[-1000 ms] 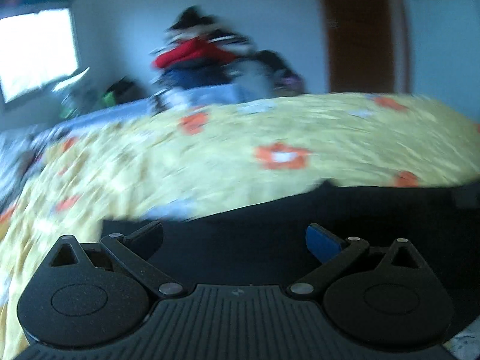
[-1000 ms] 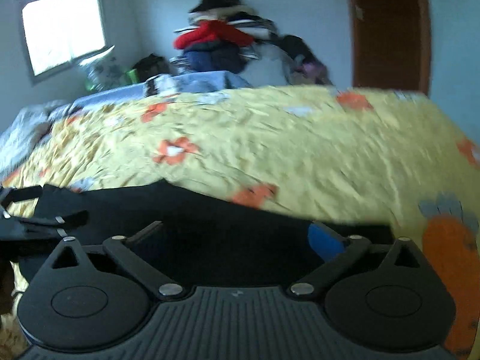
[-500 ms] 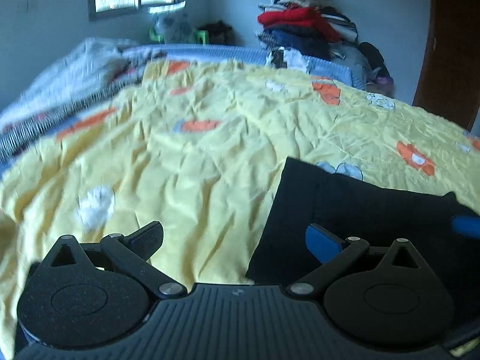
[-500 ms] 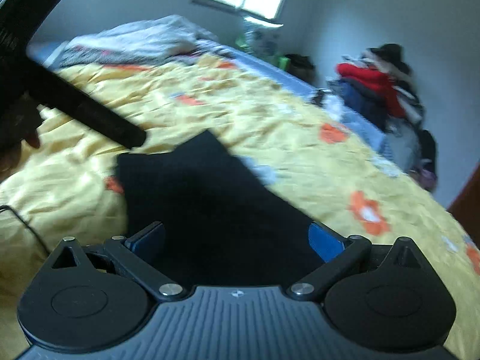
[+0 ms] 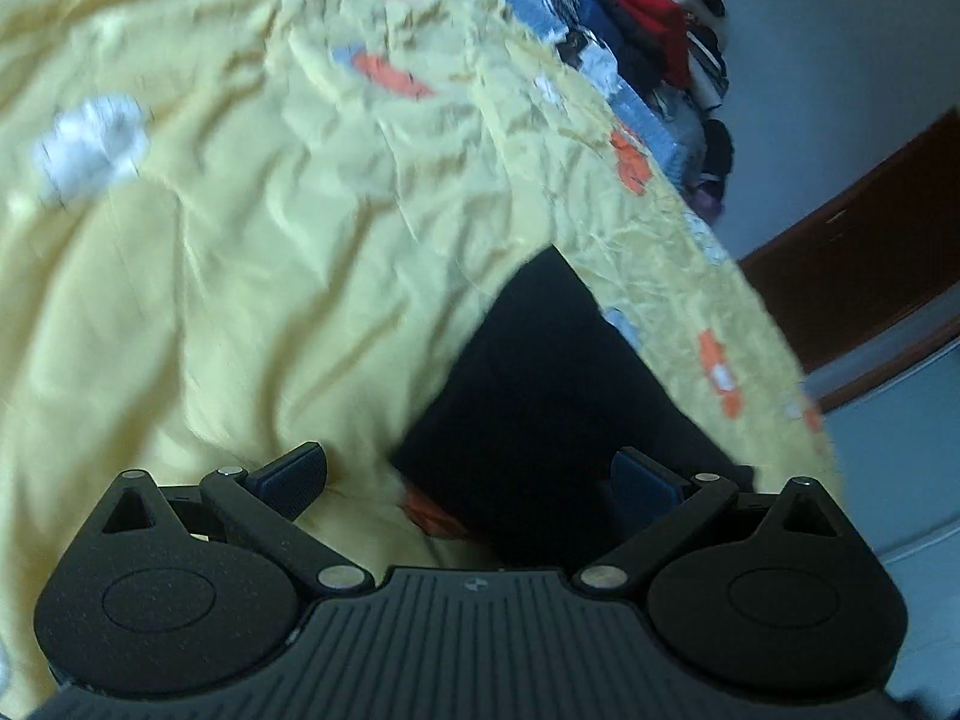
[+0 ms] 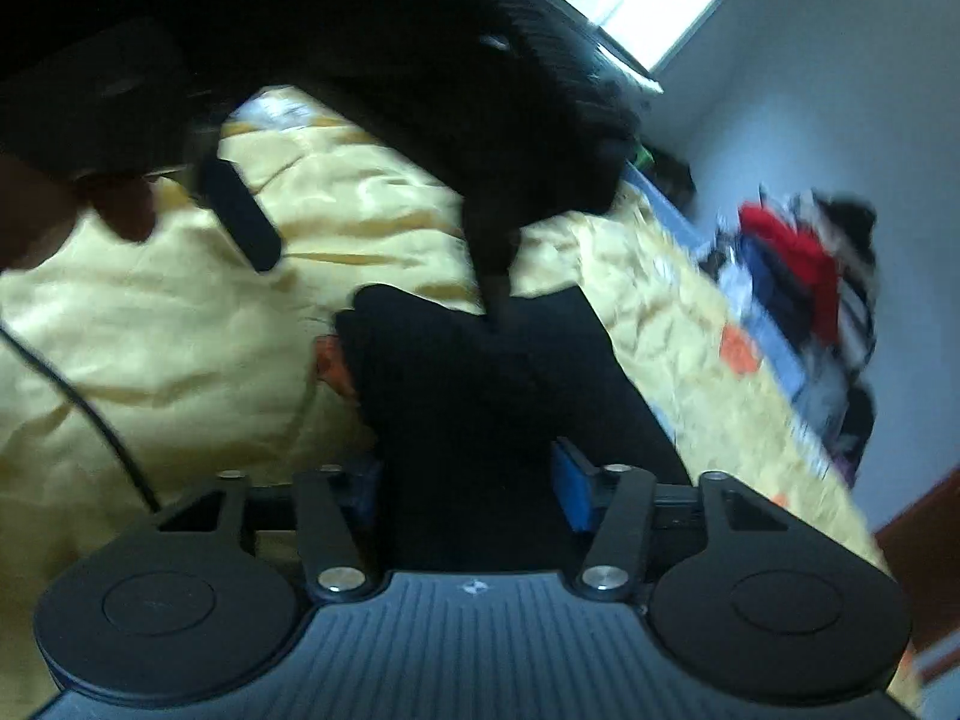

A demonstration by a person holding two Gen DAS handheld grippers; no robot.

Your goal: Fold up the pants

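The black pants (image 5: 558,396) lie on the bed, on the yellow flowered bedspread (image 5: 228,276), as a compact dark slab; they look already folded at least once, tho layers can't be counted in the blur. All places below are given rel. to the pants.

Left claw (image 5: 468,477): jaws are spread wide, nothing is pinched. Its left pad is over bare bedspread just beside the pants' near corner; its right pad is over the dark cloth. No contact can be confirmed.

Right claw (image 6: 468,489): jaws are closing, w/ the near edge of the pants (image 6: 492,396) between them. Whether the pads already press the fabric can't be told; a gap seems left on the blue-pad side. In the right wrist view, the other claw and the hand holding it are seen above the pants' far end, one finger tip just at the cloth.

Step in hand, as judged: the near edge is being gripped for another fold.

Next move probably calls for: the right grip to be finished on all layers, not just the top one; the left claw to be shifted fully onto the near corner and closed; both to be lifted together and carried over toward the far end, edges kept aligned.

Beyond the pants, a clothes pile (image 5: 654,30) is seen past the bed's far side.
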